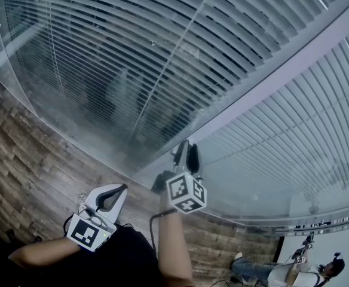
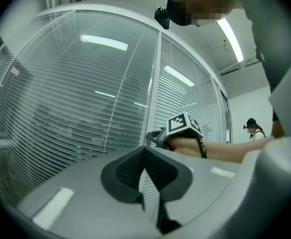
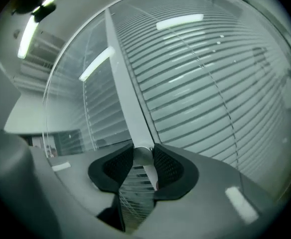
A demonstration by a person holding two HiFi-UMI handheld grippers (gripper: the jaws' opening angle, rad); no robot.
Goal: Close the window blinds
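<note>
Glazed wall with the window blinds (image 1: 132, 58) behind the glass, filling most of the head view. The slats run horizontally in two panels, and in the left panel they stand far enough apart that dim shapes show through. A pale frame post (image 1: 270, 88) separates the two panels. A wood-patterned floor (image 1: 19, 160) meets the base of the glass. In the lower right corner of the head view, a second person (image 1: 288, 271) is well apart from the wall.

The right gripper (image 1: 185, 147) points level at the foot of the frame post, its marker cube (image 1: 186, 193) facing the camera. In the right gripper view its two dark pads press on a small silvery knob (image 3: 142, 156) at the lower end of the post, one pad on each side.

The left gripper (image 1: 122, 188) is held lower and to the left, near the floor line and clear of the glass. Its jaw tips meet with nothing between them.
</note>
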